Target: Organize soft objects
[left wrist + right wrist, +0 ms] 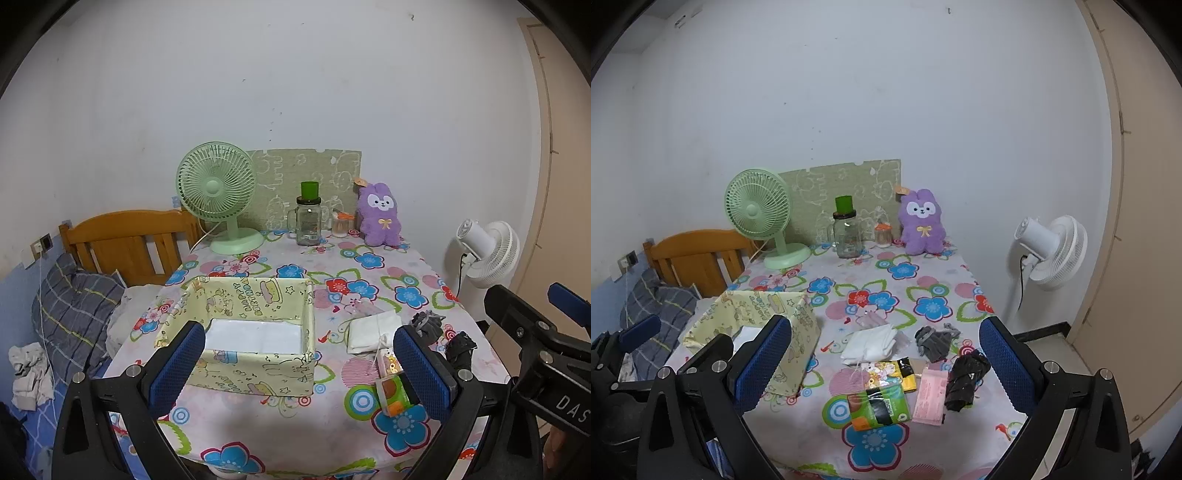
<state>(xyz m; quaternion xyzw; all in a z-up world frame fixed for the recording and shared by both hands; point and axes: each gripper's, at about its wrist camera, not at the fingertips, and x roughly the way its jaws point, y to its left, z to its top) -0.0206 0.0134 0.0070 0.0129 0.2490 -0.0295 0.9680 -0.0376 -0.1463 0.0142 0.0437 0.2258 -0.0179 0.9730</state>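
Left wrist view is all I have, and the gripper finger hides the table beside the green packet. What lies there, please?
Observer: A flat pink packet lies just right of the green packet.
Operator: I see only one edge of the right gripper. Does it hold something?
Observer: No. The right gripper is wide open, with nothing gripped between its blue pads.
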